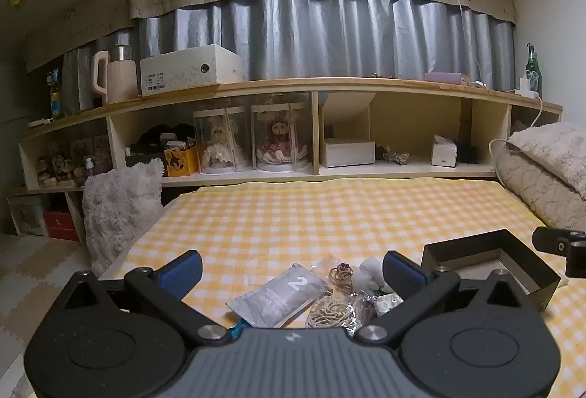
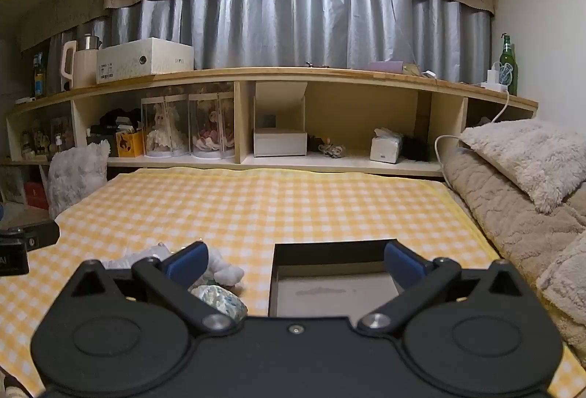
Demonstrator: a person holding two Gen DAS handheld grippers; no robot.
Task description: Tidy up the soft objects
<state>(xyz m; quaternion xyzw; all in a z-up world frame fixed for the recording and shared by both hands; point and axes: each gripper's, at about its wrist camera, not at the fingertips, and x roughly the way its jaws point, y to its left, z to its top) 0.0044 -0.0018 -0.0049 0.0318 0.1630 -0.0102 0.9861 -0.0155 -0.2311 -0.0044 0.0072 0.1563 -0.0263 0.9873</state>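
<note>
Currently noted: left gripper wide open, empty, above grey sachet; right gripper wide open, empty, over black box.

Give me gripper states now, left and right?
Left gripper: open, holding nothing, above the grey packet.
Right gripper: open, holding nothing, over the black box.

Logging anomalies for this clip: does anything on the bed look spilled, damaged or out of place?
Nothing looks damaged or spilled. The small soft items, including a grey foil pouch marked 2 and a bundle of tan rubber bands, lie heaped loosely on the yellow checked sheet, beside the open black box, which looks empty.
</note>
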